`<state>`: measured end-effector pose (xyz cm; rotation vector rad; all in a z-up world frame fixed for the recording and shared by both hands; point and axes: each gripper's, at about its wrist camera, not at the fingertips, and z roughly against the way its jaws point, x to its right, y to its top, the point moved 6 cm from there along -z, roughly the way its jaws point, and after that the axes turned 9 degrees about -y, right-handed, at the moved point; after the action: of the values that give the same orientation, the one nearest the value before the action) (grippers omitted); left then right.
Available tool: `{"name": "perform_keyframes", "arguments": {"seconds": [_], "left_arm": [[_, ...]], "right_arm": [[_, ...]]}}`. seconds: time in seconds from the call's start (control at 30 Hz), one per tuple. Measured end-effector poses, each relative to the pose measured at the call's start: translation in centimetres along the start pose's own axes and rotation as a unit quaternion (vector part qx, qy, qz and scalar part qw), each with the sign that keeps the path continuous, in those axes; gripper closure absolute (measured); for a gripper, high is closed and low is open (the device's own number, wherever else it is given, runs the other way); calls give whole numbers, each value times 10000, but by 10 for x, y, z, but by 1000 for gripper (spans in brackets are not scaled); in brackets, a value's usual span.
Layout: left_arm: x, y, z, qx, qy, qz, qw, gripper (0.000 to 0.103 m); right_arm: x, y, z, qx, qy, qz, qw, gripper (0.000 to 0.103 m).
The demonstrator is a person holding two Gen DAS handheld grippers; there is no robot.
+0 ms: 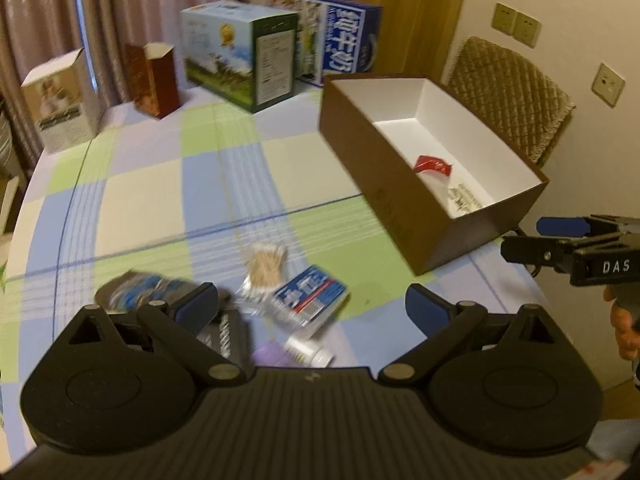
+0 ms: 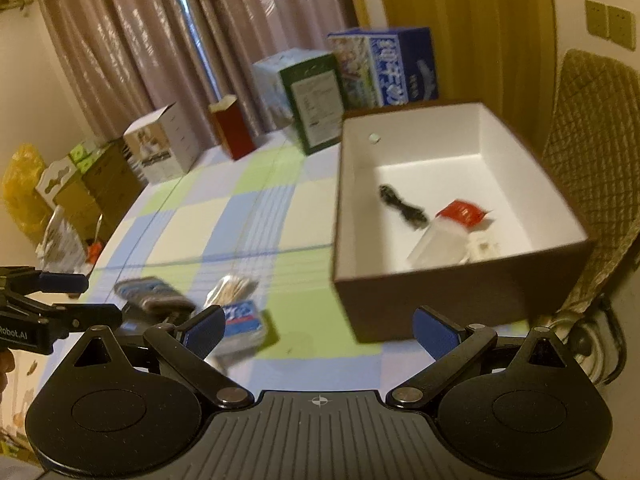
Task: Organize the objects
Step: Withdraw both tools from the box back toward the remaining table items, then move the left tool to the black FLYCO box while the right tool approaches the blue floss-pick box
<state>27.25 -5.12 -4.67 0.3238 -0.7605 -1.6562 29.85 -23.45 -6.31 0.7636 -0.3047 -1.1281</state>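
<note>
A brown box with a white inside [image 1: 384, 168] [image 2: 440, 304] stands on the checked tablecloth [image 1: 160, 184]. Inside lie a red-topped clear packet [image 1: 433, 165] [image 2: 462, 212] and a dark item [image 2: 402, 204]. Loose items lie in a pile near the front: a bag of cotton swabs [image 1: 267, 264] [image 2: 232, 286], a blue and white pack [image 1: 310, 296] [image 2: 244, 318], a grey and blue folded item [image 1: 140, 290] [image 2: 154, 292] and a purple tube [image 1: 288, 352]. My left gripper [image 1: 312, 310] hangs open above the pile. My right gripper [image 2: 320, 330] is open in front of the box, holding nothing.
Along the table's far edge stand a green and blue carton [image 1: 240, 54], a blue carton [image 1: 344, 36], a red carton [image 1: 154, 78] and a white carton [image 1: 60, 100]. A quilted chair [image 1: 516, 92] stands behind the box. Curtains hang at the back.
</note>
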Motion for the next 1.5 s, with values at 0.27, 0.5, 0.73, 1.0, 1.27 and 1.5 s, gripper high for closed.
{"name": "perform_keyframes", "arguments": {"seconds": [0.27,0.5,0.73,1.0,1.27,1.5], "left_arm": [[-40,-36,18,-176,239,299,9991,5],[-76,-63,27,-310,499,624,9963,5],[-98,-78,28,-411,609,763,9944,5],[-113,-81,24,-413,620,820,9938,5],[-121,-75,3,-479,623,816,9936,4],[-119,-74,-25,-661,604,815,9927,3]], "right_arm": [[-37,-25,-23,-351,91,197,9991,5],[-73,-44,-41,-557,158,504,9970,6],[-95,-55,-55,-655,176,649,9956,18],[-104,-52,-75,-681,173,679,9952,19],[-101,-44,-99,-705,150,665,9952,17],[-100,-36,-122,-757,221,716,9943,12]]}}
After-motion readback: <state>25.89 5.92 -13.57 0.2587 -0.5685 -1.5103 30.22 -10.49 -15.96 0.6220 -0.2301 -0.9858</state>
